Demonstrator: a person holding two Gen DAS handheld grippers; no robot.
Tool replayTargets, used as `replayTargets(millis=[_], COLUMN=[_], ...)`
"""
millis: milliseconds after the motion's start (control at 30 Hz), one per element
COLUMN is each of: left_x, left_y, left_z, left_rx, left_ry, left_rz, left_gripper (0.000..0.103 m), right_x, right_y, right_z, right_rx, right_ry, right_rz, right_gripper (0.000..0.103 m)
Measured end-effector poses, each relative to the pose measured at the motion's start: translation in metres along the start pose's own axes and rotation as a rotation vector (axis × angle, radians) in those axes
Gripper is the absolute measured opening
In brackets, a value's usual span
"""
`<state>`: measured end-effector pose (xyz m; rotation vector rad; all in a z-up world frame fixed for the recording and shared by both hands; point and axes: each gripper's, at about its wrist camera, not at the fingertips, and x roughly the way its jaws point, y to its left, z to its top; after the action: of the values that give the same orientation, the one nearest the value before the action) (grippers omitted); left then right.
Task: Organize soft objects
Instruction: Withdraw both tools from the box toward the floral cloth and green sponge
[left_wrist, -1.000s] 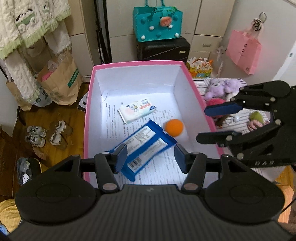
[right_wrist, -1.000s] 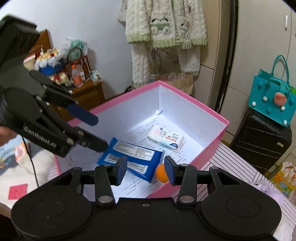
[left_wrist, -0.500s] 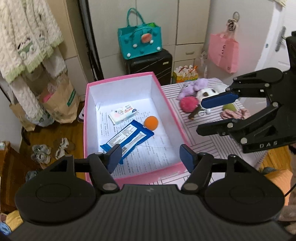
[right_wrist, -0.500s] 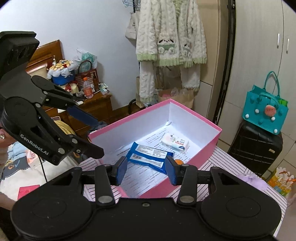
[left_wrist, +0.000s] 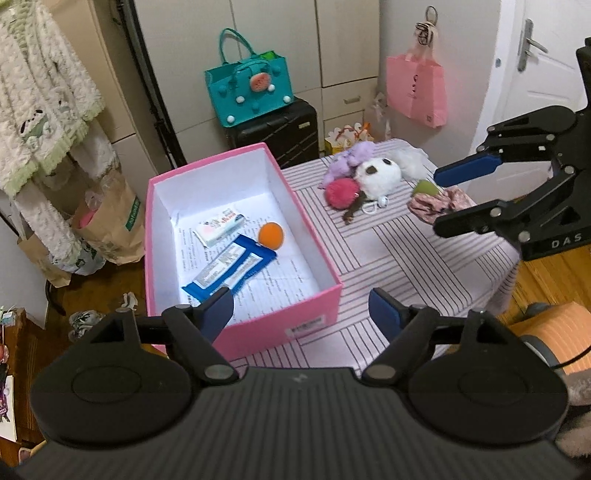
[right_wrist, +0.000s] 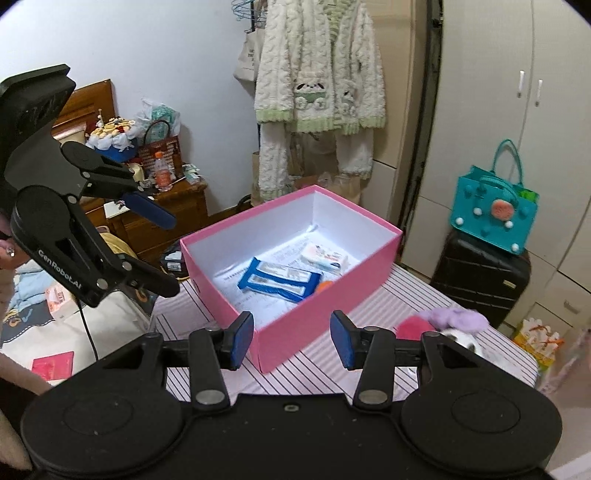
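— What have you got on the left gripper (left_wrist: 301, 308)?

— I see its jaws spread wide; they have just been opening, and nothing sits between them. It hangs over the near end of the pink box (left_wrist: 314, 306), pointing down at it.

— And the right gripper (right_wrist: 291, 334)?

— My right one stands parted more narrowly, also empty, above the striped counter (right_wrist: 373, 306) just at the box's near corner. From the left camera I see it off to the side, over the counter's far edge.

— What's in the box?

— A blue wipes pack (left_wrist: 231, 271) lying flat on printed paper, a small white tissue pack (left_wrist: 219, 225) beyond it, and an orange ball (left_wrist: 270, 234) just beside the blue pack.

— The rest of the soft things?

— On the counter, well apart from the box: a red pompom (left_wrist: 341, 192) touching a white plush (left_wrist: 378, 173), a purple plush (left_wrist: 349, 160) behind them, then a green ball (left_wrist: 424, 188) resting against a pink scrunchie (left_wrist: 439, 203).
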<state>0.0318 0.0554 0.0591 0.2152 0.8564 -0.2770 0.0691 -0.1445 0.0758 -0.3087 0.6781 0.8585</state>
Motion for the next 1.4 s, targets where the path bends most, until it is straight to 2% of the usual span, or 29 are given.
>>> replayTargets(millis=[400,667,1033,1267,1400], left_x=[0.02,0.042,0.09,0.121,0.146], left_y=[-0.042,-0.065,-0.095,-0.118,-0.131], left_z=[-0.01,-0.009,-0.002,0.0,0.004], left_rx=[0.09,0.128,0.096,0.095,0.062], left_ry=[0.038,0.058,0.018,-0.065,-0.099], left_rz=[-0.076,-0.175,-0.301,-0.306,-0.311], left_gripper=[0.082,0.082,0.082,0.082,0.082], right_x=[-0.024,-0.028,-0.034,-0.032,-0.027], right_y=[-0.01,-0.021,-0.053,-0.083,-0.105], right_z=[-0.059,-0.101,-0.145,-0.16,-0.165], right_rx=[0.063,0.127,0.185,0.205,0.234], right_ry=[0.006,0.028,0.005,-0.018,-0.045], right_rz=[-0.063,-0.09,-0.139,-0.183,-0.192], right_gripper=[0.054,0.056,0.058,0.059,0.061])
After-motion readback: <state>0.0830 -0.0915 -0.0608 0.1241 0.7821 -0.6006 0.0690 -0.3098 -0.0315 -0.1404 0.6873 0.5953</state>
